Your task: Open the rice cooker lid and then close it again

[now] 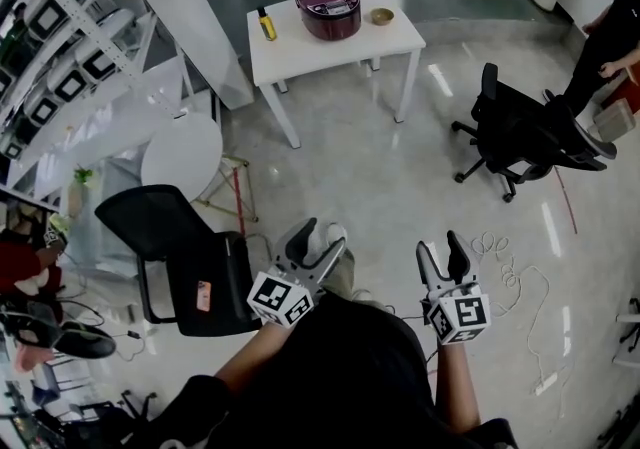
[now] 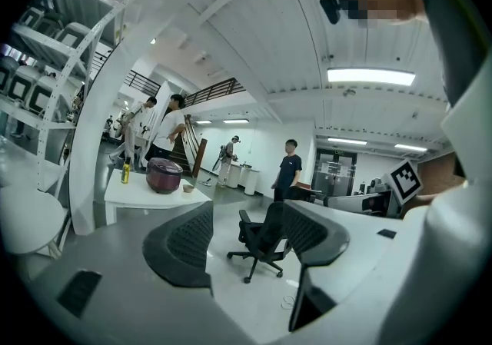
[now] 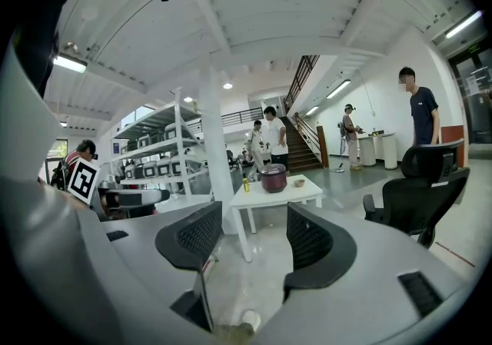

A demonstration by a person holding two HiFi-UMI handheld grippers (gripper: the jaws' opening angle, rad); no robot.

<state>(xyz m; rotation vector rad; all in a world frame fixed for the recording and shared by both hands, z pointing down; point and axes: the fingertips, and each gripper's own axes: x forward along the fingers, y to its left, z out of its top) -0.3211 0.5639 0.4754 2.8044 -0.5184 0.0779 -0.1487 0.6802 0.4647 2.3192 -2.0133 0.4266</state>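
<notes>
Rice cooker (image 1: 328, 5) sat apparently shut on the far surface (image 1: 400, 35); left tool (image 1: 318, 237) and right tool (image 1: 440, 247) spread empty, readied for approach.

A white table (image 1: 330, 47) carries a maroon rice cooker (image 1: 327, 6), a yellow bottle (image 1: 267, 25) left of it, a small bowl (image 1: 382, 15) right.

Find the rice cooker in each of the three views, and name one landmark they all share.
Head view: the rice cooker sits at top centre, on the white table.
Left gripper view: left of centre and small, on the same table.
Right gripper view: near the middle of the picture, again on the table.
Shared landmark: the yellow bottle stands on the table just left of the rice cooker in all three views.
</notes>
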